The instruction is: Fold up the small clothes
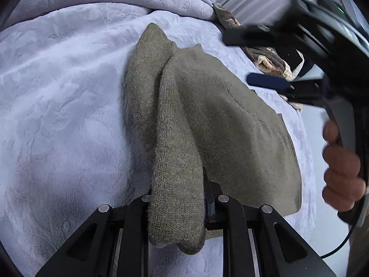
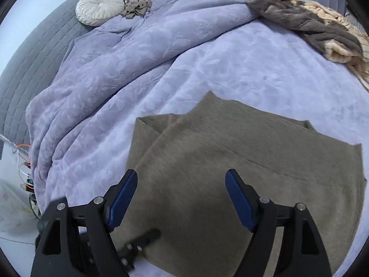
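While the left gripper (image 1: 177,198) pinches a raised fold of the olive knit garment (image 1: 207,120) (jaws pressed on fabric), the right gripper (image 2: 181,196) hovers spread wide above it; garment lies on the lavender blanket (image 2: 161,69), toward 6 o'clock.

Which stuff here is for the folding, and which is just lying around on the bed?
For the folding:
- olive knit garment
- left hand-held gripper, pinching a fold of it
- right hand-held gripper, open above it

Just lying about:
- round cushion
- grey-and-cream throw
- crumpled beige cloth

Olive knit garment (image 2: 242,161), partly folded
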The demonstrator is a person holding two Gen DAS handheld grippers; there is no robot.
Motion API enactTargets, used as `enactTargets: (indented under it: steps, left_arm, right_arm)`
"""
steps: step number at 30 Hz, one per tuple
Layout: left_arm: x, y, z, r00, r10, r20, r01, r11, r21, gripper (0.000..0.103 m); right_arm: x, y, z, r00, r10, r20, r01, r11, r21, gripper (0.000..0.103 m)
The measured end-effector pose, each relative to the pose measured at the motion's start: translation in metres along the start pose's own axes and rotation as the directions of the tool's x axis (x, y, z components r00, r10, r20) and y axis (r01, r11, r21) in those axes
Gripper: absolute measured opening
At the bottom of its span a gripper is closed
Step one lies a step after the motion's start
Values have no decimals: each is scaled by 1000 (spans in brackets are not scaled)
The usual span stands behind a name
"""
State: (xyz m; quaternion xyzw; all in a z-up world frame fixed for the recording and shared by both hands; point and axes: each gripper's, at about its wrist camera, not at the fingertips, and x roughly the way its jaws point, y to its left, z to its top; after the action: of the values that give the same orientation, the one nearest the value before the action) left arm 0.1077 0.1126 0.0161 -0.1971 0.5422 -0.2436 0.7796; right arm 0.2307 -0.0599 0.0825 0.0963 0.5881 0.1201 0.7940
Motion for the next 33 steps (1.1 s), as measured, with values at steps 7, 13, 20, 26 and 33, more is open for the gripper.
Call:
enactTargets:
  steps: [7, 13, 20, 26, 33]
  left_arm:
    - [-1, -5, -4, 999, 34, 26, -35, 999, 41, 22]
    - [2, -19, -4, 994, 107, 36, -110, 990, 89, 22]
    - [1, -51, -5, 979, 194, 58, -201, 969, 142, 22]
    - [-4, -82, -4, 977, 196, 80, -207, 964, 164, 22]
    - [-14, -102, -9, 969, 227, 97, -243, 947, 208, 22]
  right_arm:
    - [71, 46, 32, 989, -42, -143, 45, 999, 15, 81]
    - [107, 71, 24, 935, -297, -195, 269, 950, -161, 48]
    - [72, 58, 13, 972, -193, -135, 169, 970, -173, 14]
    - [36, 47, 4, 992, -104, -78, 89, 981, -172, 13]
    - [4, 22, 14, 999, -16, -39, 10, 989, -150, 13]
